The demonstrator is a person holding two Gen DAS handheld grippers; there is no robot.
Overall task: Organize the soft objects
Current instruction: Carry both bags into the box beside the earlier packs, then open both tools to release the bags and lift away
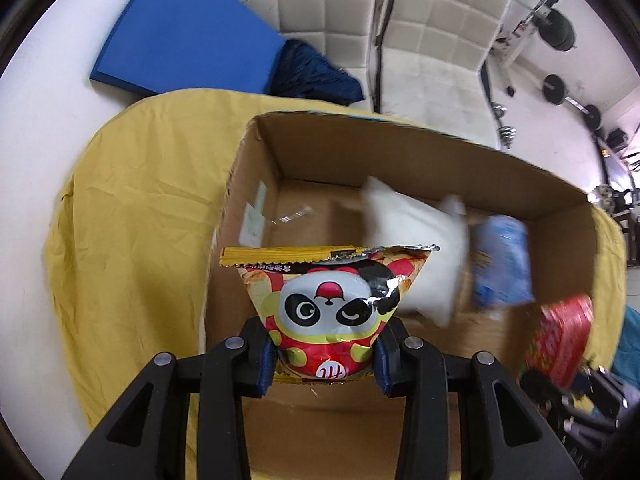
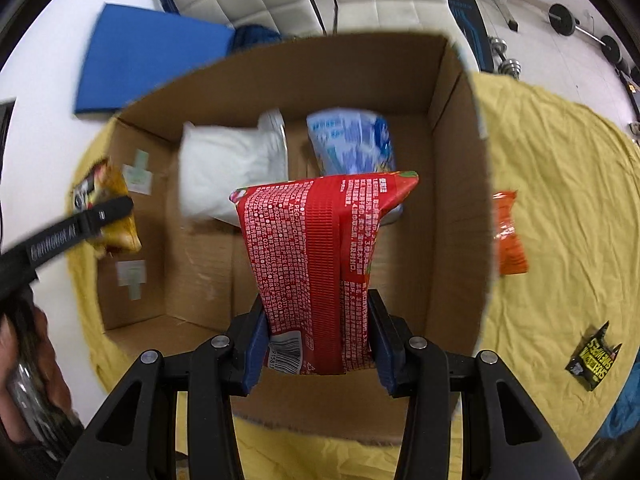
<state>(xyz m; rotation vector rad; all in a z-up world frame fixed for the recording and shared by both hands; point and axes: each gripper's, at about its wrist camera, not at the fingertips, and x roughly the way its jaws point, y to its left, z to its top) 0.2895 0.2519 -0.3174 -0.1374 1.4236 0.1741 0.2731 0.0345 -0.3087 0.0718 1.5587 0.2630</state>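
Observation:
My left gripper (image 1: 324,354) is shut on a yellow and red panda snack bag (image 1: 326,300) and holds it over the near left wall of the open cardboard box (image 1: 256,184). My right gripper (image 2: 318,346) is shut on a red snack bag (image 2: 320,256) and holds it above the box (image 2: 460,184). A white pillow pack (image 2: 228,168) and a blue and white pack (image 2: 352,140) lie on the box floor. The red bag shows in the left wrist view (image 1: 560,336) at the right. The panda bag shows in the right wrist view (image 2: 108,208) at the left.
The box stands on a yellow cloth (image 2: 560,200) over a white round table. An orange snack bag (image 2: 508,236) lies right of the box, and a black and yellow packet (image 2: 594,356) lies nearer. A blue pad (image 1: 180,28) and white chairs (image 1: 432,32) are beyond.

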